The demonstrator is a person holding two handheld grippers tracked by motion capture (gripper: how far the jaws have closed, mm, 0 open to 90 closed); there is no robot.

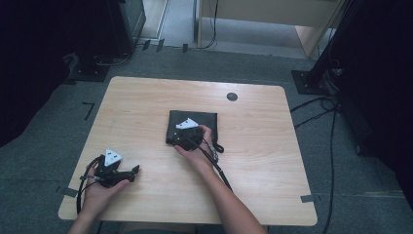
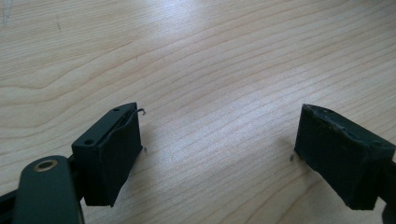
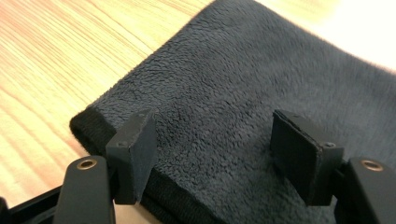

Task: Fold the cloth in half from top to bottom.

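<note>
The right gripper [image 3: 212, 154] has its jaws standing apart over a folded dark grey cloth [image 3: 261, 93]; the pads hang above the plush surface near the cloth's folded corner, gripping nothing, and whether their tips brush the pile cannot be told. In the high view the right gripper [image 1: 182, 134] sits at the near left part of the cloth [image 1: 204, 119], which lies near the middle of the wooden table [image 1: 146, 97]. The left gripper [image 2: 219, 154] has its jaws spread wide over bare wood, empty. It rests near the table's near left corner [image 1: 127, 171], well apart from the cloth.
</note>
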